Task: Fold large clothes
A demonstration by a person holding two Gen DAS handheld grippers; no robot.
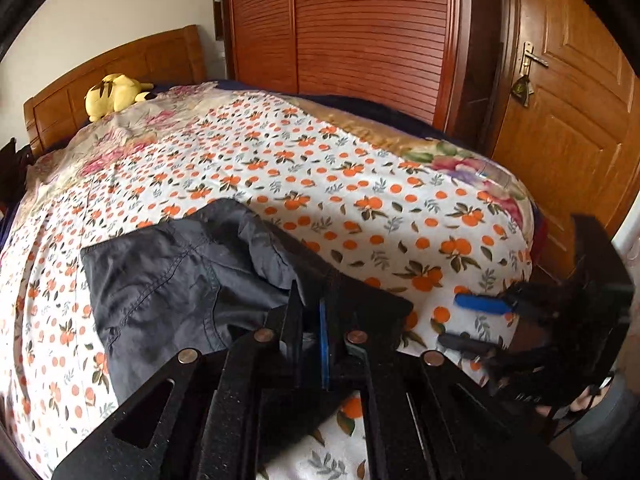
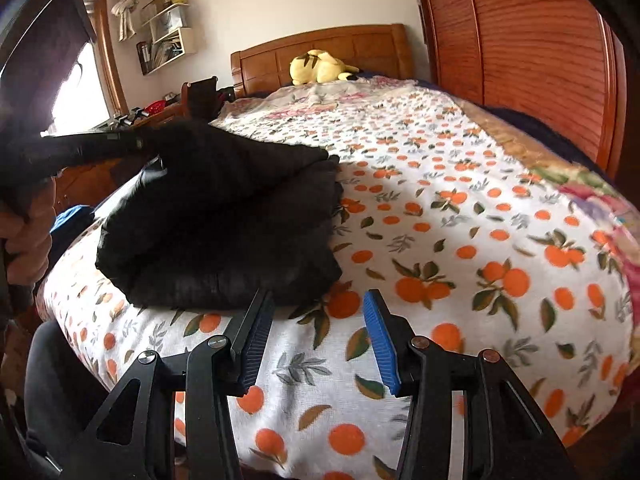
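From your left wrist camera, your left gripper [image 1: 310,320] has its jaws pinched shut on a fold of the dark trousers [image 1: 172,280], which lie bunched on the bed [image 1: 360,184] close to its near edge, over the orange-print sheet [image 1: 280,160]. Your right gripper [image 1: 476,324] shows off to the right, out over the bed's near right corner, jaws apart and nothing in them. A yellow plush toy [image 1: 114,94] sits up by the headboard [image 1: 120,64].

From your right wrist camera, the right gripper [image 2: 316,320] hangs just over the sheet at the near edge, jaws open and empty. The trousers [image 2: 224,224] sit folded in a heap just ahead-left, not touching it.
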